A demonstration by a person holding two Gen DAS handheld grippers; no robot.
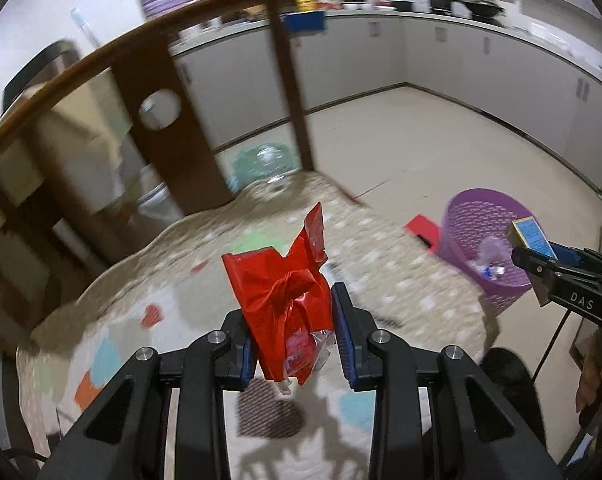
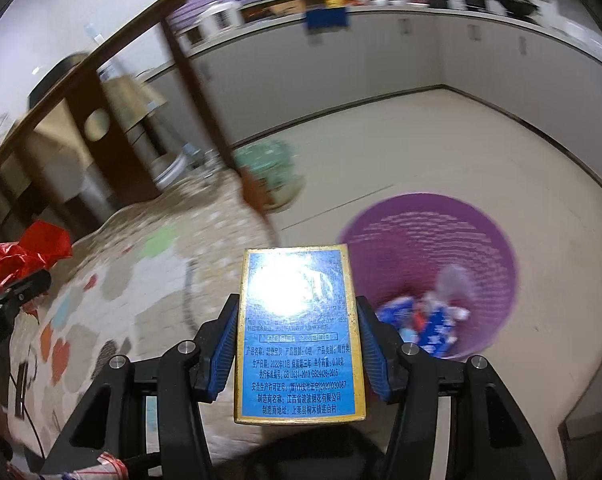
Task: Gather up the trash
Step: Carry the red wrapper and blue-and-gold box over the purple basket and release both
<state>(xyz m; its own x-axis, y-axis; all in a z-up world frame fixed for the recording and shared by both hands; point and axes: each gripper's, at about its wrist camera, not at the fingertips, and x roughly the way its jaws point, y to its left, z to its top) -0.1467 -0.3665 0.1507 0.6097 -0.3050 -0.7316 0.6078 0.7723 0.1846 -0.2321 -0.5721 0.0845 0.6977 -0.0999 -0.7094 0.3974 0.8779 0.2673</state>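
Observation:
My left gripper (image 1: 295, 320) is shut on a crumpled red plastic wrapper (image 1: 285, 284), held above the patterned rug. The same red wrapper (image 2: 29, 248) shows at the left edge of the right wrist view. My right gripper (image 2: 297, 340) is shut on a flat blue box with gold edges (image 2: 299, 332), its printed face up. That blue box (image 1: 531, 234) also appears at the right of the left wrist view, near the basket rim. A purple mesh waste basket (image 2: 429, 248) stands on the floor just ahead and right of the box, with blue and white wrappers (image 2: 425, 320) inside. The purple basket (image 1: 481, 236) is right of the red wrapper.
A patterned rug (image 1: 181, 280) covers the floor under both grippers. A dark wooden table (image 1: 169, 92) stands at the left, with a green plastic item (image 1: 265, 160) beside its leg. A red box (image 1: 423, 230) lies next to the basket. White cabinets (image 1: 441, 56) line the far walls.

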